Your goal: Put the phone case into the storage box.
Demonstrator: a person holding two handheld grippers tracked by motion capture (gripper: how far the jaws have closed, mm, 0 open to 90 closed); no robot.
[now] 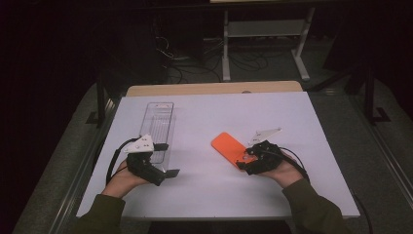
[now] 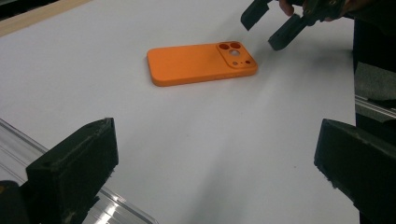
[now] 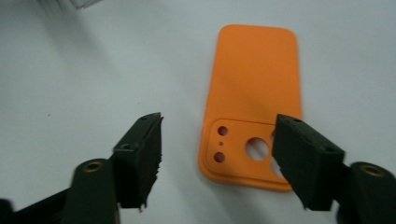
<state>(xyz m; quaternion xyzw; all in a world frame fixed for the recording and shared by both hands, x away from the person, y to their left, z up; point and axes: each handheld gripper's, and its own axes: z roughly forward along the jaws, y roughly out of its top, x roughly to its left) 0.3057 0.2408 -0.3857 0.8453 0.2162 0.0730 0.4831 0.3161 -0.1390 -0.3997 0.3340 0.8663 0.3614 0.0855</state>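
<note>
Orange phone case released beside the clear tray

My right hand-held gripper (image 3: 217, 158) hung open and empty over the orange phone case (image 3: 254, 88); left hand-held gripper (image 2: 215, 177) gaped empty by the clear plastic tray (image 1: 158, 124). Next I judged a re-grip.

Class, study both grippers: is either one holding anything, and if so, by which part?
Nothing is held. The right gripper is open above the orange phone case; the left gripper is open over bare table.

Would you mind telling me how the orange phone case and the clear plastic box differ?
The orange phone case is opaque and flat; the clear plastic box is see-through, longer and taller. The case lies by the right gripper, whose jaws stand open above it; the box is beside the left gripper. Both rest on the white table.
</note>
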